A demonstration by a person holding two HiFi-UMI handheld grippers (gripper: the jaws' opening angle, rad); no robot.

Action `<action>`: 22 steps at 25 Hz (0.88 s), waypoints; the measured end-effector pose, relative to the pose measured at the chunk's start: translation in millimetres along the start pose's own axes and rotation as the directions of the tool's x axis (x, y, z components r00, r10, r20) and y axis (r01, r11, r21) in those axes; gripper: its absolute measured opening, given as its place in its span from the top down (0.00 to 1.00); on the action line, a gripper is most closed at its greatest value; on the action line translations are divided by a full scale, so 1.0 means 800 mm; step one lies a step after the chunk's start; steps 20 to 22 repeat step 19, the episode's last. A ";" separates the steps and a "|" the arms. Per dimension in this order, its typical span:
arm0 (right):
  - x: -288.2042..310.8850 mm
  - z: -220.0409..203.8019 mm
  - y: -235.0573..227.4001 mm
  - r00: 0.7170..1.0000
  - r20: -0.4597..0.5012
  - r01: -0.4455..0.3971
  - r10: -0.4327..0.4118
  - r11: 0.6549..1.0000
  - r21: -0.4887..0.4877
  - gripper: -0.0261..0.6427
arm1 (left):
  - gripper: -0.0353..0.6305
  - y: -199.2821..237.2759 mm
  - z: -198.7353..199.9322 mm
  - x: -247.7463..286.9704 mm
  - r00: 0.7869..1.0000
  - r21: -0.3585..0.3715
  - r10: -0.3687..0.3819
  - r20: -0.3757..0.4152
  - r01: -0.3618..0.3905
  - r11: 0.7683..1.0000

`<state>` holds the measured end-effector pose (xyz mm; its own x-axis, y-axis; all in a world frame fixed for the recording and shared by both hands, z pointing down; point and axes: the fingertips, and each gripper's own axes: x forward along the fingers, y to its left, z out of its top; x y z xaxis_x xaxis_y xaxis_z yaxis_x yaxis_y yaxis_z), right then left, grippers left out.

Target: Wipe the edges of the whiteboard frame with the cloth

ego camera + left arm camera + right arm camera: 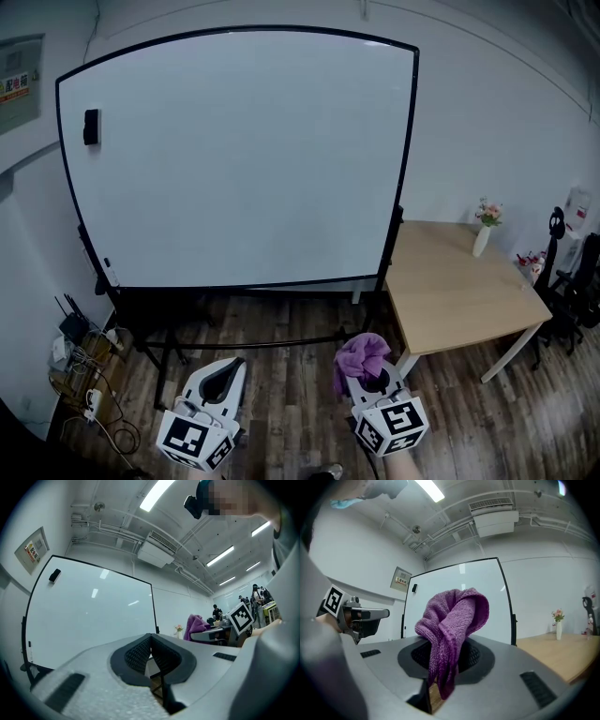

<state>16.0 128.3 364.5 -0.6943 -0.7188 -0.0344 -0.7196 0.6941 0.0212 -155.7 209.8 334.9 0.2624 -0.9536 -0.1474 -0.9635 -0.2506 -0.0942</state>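
Note:
A large whiteboard with a thin black frame stands on a black stand in front of me. A purple knitted cloth sticks up from my right gripper, which is shut on it, low in the head view and well short of the board. In the right gripper view the cloth bunches above the jaws with the whiteboard behind. My left gripper is shut and empty, low left; its jaws meet in the left gripper view.
A black eraser sticks to the board's upper left. A wooden table with a small flower vase stands to the right, chairs beyond it. Cables and a router lie at the floor's left. Wood floor lies between me and the board.

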 end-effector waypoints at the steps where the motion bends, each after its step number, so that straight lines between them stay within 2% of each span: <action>1: 0.000 0.000 0.001 1.000 0.000 0.000 0.000 1.000 0.002 0.83 | 0.92 0.001 0.000 -0.002 1.000 -0.002 0.001 -0.001 -0.001 1.000; 22: -0.001 0.000 0.021 1.000 -0.002 0.000 0.000 1.000 -0.009 0.83 | 0.92 0.009 -0.002 -0.016 1.000 -0.010 -0.007 0.005 0.007 1.000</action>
